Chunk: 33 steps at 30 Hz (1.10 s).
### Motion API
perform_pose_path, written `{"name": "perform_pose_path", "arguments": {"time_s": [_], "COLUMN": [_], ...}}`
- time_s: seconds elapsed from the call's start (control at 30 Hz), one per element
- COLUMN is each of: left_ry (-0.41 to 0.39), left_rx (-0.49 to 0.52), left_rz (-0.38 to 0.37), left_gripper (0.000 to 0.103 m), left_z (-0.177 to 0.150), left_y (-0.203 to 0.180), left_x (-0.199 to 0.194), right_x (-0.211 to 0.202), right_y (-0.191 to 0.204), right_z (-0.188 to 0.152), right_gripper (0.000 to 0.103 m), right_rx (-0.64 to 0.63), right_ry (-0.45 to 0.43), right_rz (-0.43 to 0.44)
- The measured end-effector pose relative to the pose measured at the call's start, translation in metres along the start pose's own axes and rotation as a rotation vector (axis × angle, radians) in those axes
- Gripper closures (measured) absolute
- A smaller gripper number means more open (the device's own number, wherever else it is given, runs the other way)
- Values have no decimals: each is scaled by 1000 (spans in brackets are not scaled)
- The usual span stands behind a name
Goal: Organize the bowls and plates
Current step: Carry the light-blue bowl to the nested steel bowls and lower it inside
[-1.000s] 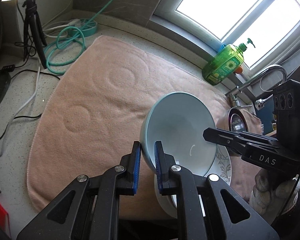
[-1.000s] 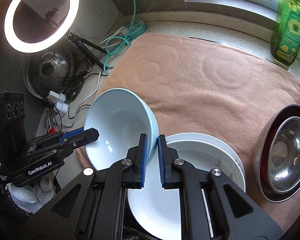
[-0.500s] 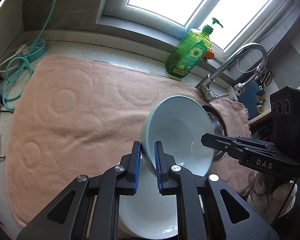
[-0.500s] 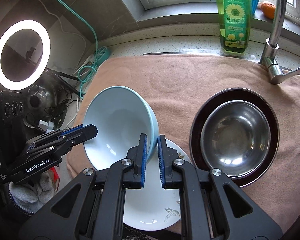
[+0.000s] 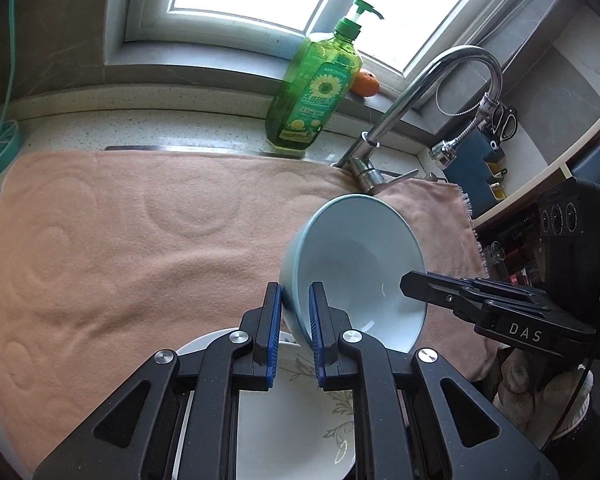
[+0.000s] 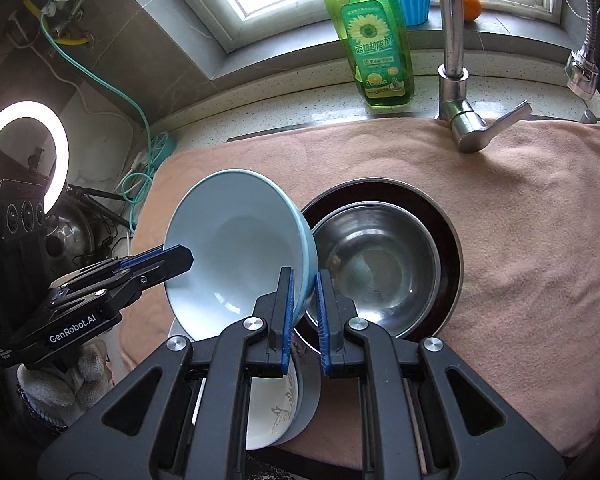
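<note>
A pinkish towel point(image 5: 132, 240) spreads across the speckled counter point(image 6: 300, 108), ring patterns pressed into its pile. At the back, by the window sill, a green dish-soap bottle point(image 6: 374, 40) with a sunflower label stands upright, pump on top in the left view. An orange point(image 5: 365, 82) sits just behind it on the sill, and a blue cup point(image 6: 412, 0) beside it. The chrome faucet point(image 6: 454, 60) arches up from the towel's far edge. Off to the left, a ring light point(image 6: 24, 152) glows, and a teal cable point(image 6: 140, 168) coils near the corner.
</note>
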<state>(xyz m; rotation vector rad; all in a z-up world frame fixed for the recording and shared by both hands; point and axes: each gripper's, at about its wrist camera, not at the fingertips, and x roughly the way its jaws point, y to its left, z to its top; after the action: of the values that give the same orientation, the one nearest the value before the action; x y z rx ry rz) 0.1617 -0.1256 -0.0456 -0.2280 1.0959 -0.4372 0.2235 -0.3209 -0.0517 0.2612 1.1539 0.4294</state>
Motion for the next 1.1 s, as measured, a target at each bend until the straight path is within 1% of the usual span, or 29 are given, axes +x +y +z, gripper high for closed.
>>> {"name": "perform_pose_path", "arguments": {"time_s": [0.33, 0.53, 1.1], "left_ry": [44, 79, 140], "left_rx": [59, 73, 73], "left_rz": [-31, -40, -25], "left_gripper": [91, 91, 91], "left_z": [14, 16, 12], "left_y": [-32, -41, -44], "left_x": [33, 50, 69], "right_x": [-6, -4, 11], "right_y": [-42, -60, -72], "right_z": [0, -2, -9], "right_gripper": [92, 92, 92], "right_rx": [69, 97, 120], "right_ry": [-3, 6, 43], "right_rz": [-43, -53, -52]}}
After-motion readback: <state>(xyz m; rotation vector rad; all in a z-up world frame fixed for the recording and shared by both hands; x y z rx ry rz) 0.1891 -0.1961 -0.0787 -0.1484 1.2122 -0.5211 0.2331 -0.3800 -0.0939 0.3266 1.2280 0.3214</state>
